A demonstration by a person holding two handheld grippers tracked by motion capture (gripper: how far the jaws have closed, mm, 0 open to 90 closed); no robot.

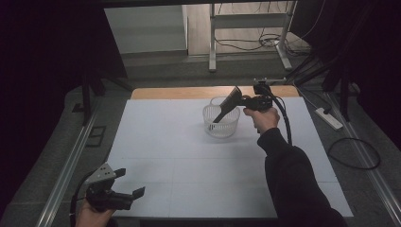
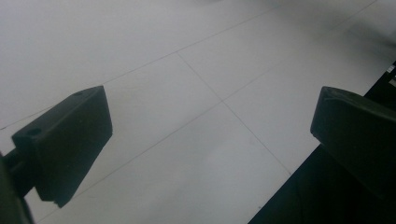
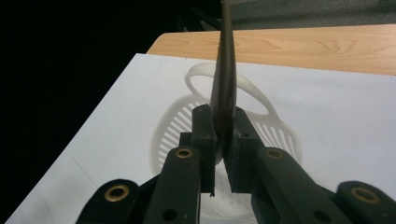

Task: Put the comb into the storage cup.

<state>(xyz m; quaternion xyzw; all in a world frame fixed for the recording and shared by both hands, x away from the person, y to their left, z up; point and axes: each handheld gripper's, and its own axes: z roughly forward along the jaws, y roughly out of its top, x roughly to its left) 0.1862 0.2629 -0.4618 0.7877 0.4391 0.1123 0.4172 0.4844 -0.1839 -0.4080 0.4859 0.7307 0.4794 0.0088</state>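
A dark flat tool (image 1: pixel 228 104), wide at its top end and narrow at the bottom, hangs tilted with its narrow end inside a white slotted basket (image 1: pixel 221 124) at the far middle of the table. My right gripper (image 1: pixel 240 100) is shut on the tool from the right, just above the basket's rim. In the right gripper view the jaws (image 3: pixel 223 135) pinch the tool (image 3: pixel 225 79) edge-on, with the basket (image 3: pixel 177 128) and its loop handle below. My left gripper (image 1: pixel 130 182) stands open near the front left corner over the bare white sheet (image 2: pixel 201 93), nothing between its fingers (image 2: pixel 70 140).
The white sheet (image 1: pixel 165 156) covers the table, with a strip of wood (image 1: pixel 189 92) showing along the far edge. Beyond it stand metal frame legs (image 1: pixel 212 52) and floor cables. A power strip (image 1: pixel 328 118) lies on the floor at the right.
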